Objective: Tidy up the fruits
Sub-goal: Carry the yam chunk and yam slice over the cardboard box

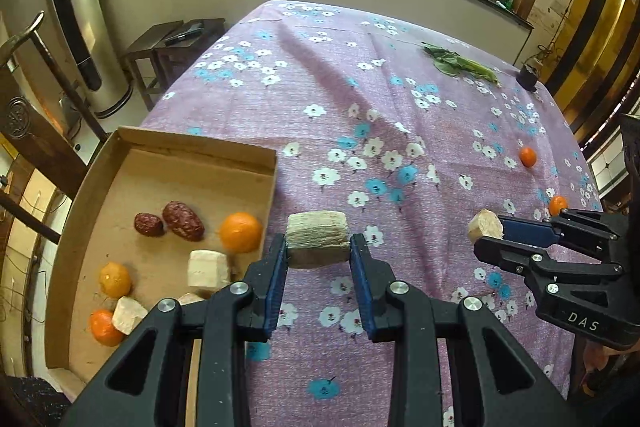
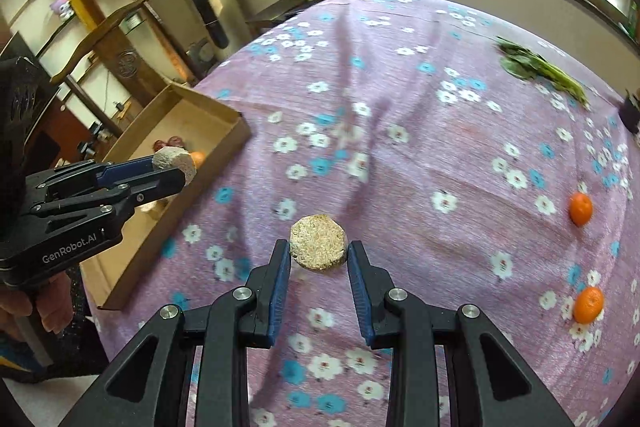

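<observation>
Covering the table is a purple floral cloth (image 1: pixel 360 87), with a shallow cardboard box (image 1: pixel 168 151) at its left edge. Inside lie oranges, two red dates (image 1: pixel 170 221) and pale sugarcane chunks. Nearer the box, the left gripper (image 1: pixel 319 247) clamps a sugarcane piece (image 1: pixel 318 237), long axis crosswise between the jaws. To its right, the right gripper (image 2: pixel 319 251) pinches a round-ended piece (image 2: pixel 318 242). Both hang above the cloth. Two small oranges (image 2: pixel 581 207) remain loose far right.
</observation>
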The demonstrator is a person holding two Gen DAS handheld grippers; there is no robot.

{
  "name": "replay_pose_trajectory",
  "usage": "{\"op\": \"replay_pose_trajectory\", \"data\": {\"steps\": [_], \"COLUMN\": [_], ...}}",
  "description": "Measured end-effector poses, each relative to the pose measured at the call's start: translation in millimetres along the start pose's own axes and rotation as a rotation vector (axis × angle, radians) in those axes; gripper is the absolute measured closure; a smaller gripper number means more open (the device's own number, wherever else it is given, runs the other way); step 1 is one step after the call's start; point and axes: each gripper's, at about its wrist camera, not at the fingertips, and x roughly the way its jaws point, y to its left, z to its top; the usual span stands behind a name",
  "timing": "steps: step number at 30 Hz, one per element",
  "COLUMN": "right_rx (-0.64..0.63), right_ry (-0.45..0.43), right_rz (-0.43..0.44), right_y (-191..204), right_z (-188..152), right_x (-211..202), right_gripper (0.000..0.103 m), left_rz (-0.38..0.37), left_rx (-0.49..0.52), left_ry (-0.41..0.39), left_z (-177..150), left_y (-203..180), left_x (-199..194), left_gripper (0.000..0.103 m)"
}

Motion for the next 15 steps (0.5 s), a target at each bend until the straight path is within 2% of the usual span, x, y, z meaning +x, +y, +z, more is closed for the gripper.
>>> {"op": "replay_pose_trajectory", "data": {"steps": [15], "right_rx": [-0.192], "right_ry": [0.050], "right_rz": [0.131], "right_y": [97], "right_z": [28], "right_x": [42], "right_gripper": [0.071], "left_rz": [0.136], "left_rx": [-0.159], "left_ry": [-0.006], "left_z": [-16], "left_y": [91], "left_x": [-16], "left_gripper": [0.073]}}
